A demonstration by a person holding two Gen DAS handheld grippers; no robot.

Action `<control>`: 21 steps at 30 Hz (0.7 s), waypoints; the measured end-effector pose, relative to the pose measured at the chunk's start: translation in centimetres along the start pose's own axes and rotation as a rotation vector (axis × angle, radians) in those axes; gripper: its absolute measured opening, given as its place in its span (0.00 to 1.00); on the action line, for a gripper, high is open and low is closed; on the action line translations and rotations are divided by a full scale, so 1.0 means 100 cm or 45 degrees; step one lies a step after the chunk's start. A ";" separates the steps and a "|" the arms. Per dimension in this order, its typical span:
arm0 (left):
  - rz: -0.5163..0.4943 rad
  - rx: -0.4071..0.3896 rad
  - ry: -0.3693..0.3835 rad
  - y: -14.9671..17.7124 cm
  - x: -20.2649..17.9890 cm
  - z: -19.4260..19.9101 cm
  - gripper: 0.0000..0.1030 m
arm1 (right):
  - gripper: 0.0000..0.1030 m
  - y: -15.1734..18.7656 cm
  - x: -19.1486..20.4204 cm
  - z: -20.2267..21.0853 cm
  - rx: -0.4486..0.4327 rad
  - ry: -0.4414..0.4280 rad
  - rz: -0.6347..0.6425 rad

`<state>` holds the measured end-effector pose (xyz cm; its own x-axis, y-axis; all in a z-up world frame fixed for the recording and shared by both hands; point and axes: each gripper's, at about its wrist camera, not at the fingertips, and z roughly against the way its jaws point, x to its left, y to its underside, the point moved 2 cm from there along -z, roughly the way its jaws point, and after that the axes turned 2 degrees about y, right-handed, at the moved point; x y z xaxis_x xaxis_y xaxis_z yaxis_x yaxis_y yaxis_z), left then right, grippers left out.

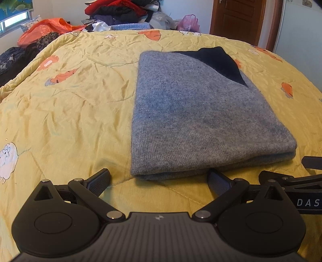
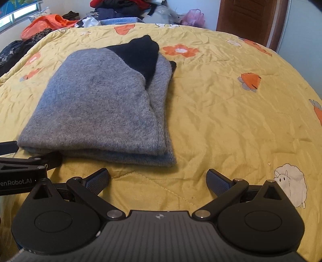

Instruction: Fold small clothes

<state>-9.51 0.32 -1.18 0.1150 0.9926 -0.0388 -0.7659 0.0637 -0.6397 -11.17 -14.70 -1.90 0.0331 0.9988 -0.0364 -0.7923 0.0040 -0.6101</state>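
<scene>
Partly hiding under the grey layers (image 1: 201,112), a black part (image 1: 217,62) of the folded sweater (image 2: 100,104). Lying mid-bed on the yellow quilt (image 2: 221,121), long axis running away. Spreading wide, gripping nothing: left claw (image 1: 159,181), right claw (image 2: 158,180).

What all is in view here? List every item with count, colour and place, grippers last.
folded sweater: one, grey with a black panel at its far end, lying on the quilt.
quilt: one, yellow with orange flowers and white sheep, covering the bed.
clothes pile: one heap, red, black and purple, beyond the bed's far edge.
plastic bags: one orange at far left, one pink by the door.
door: one, brown wood, far right.
left gripper: black, fingers open, at the sweater's near edge.
right gripper: black, fingers open, over bare quilt.
</scene>
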 end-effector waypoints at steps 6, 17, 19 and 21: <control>0.020 0.005 0.009 0.000 0.002 0.001 1.00 | 1.00 0.000 0.001 -0.001 0.009 0.008 -0.005; 0.033 0.016 0.024 -0.002 0.004 0.002 1.00 | 1.00 0.000 0.001 0.000 0.014 0.009 -0.007; 0.031 0.017 0.025 -0.002 0.005 0.002 1.00 | 1.00 0.000 0.001 0.000 0.014 0.009 -0.007; 0.034 0.014 0.025 -0.002 0.005 0.002 1.00 | 1.00 0.001 0.001 0.000 0.014 0.009 -0.008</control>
<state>-9.45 0.82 -0.97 0.1070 0.9917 -0.0709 -0.7758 0.0387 -0.6298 -11.22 -14.59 -1.95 0.0422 0.9984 -0.0383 -0.7989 0.0107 -0.6014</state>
